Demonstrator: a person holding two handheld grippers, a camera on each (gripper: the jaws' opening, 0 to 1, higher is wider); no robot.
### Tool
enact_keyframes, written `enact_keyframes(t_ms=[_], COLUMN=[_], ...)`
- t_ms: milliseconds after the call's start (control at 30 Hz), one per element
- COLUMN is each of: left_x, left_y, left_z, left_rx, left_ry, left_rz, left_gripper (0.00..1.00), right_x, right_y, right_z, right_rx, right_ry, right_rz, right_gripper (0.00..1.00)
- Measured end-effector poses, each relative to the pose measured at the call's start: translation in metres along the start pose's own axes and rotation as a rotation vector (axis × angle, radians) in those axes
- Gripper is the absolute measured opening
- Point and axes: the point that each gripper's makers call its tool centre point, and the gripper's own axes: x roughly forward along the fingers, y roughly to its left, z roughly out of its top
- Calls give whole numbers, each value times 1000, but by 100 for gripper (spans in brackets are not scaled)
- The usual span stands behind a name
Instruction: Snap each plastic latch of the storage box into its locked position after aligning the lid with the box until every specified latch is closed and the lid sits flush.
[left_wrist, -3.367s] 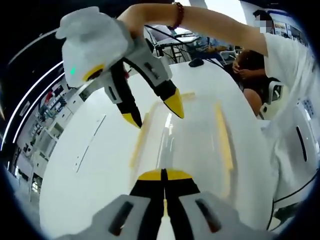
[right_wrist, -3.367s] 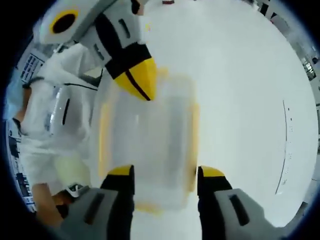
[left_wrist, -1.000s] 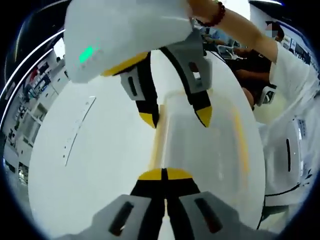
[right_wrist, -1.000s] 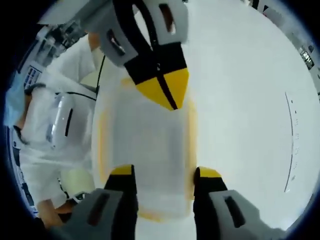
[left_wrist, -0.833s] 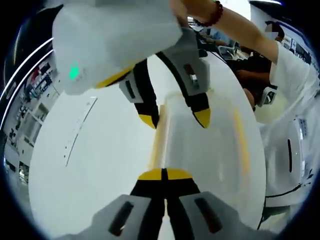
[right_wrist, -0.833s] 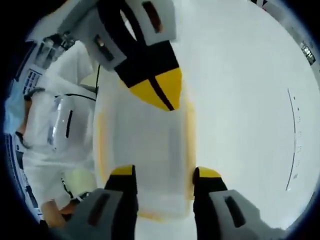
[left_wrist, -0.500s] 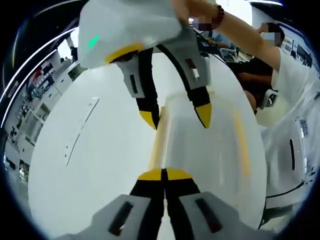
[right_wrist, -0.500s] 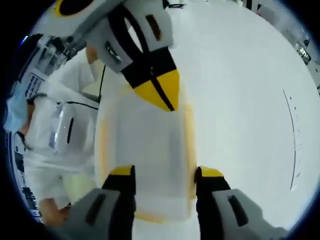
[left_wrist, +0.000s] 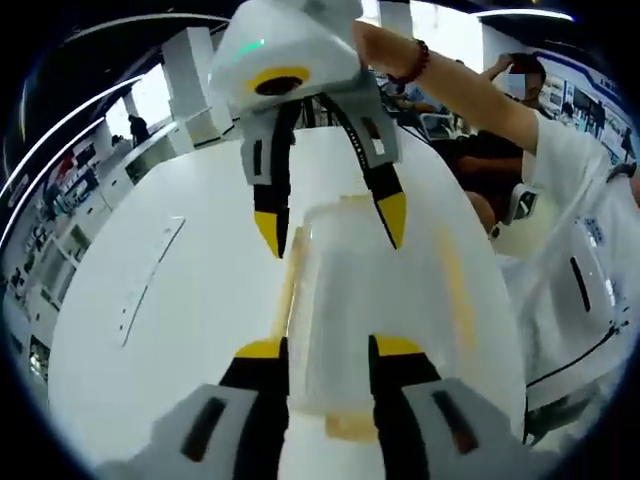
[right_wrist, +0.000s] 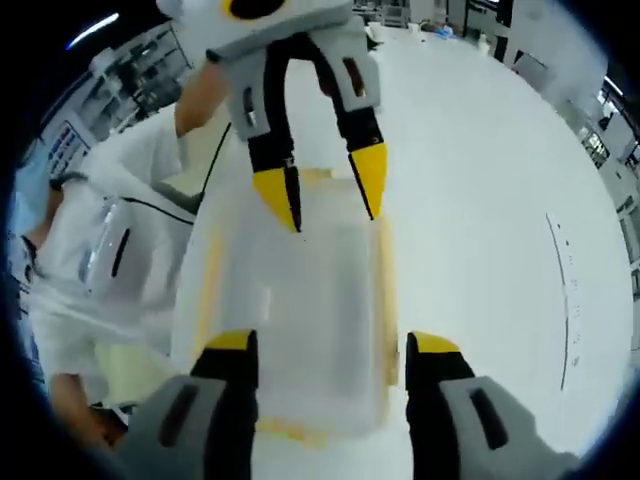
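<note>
The clear storage box (left_wrist: 370, 290) lies lengthwise on the white table (left_wrist: 170, 330), lid on, with yellow latches along both long sides (left_wrist: 290, 290) and one at the near end (left_wrist: 350, 427). My left gripper (left_wrist: 328, 347) stands open, its jaws either side of the box's near end. My right gripper (left_wrist: 330, 224) comes down from above, open, with its tips over the far end. In the right gripper view the box (right_wrist: 300, 300) runs away from my right gripper (right_wrist: 331, 343), and my left gripper (right_wrist: 322, 185) hangs open over the opposite end.
A person in white clothes (left_wrist: 570, 270) stands close along one long side of the table (right_wrist: 480, 200), and shows too in the right gripper view (right_wrist: 100, 260). Another person (left_wrist: 500, 150) sits behind. Bare tabletop lies on the box's other side.
My left gripper, shut in every earlier frame, has opened and now straddles the box's near end. Both views have tilted, so the whole picture has shifted.
</note>
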Motion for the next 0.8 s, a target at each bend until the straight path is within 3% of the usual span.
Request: enact_keyframes(t_ms=[467, 800], left_x=[-13, -30], left_y=[-12, -22], left_z=[-3, -15], left_rx=[-22, -78], left_ry=[-48, -160], left_rz=[22, 46], left_gripper=[36, 35], right_x=[-21, -19], right_y=[29, 47], right_z=[-6, -19], right_rx=[-25, -57], right_ry=[-87, -109], right_rz=[-58, -105], right_gripper=[63, 63])
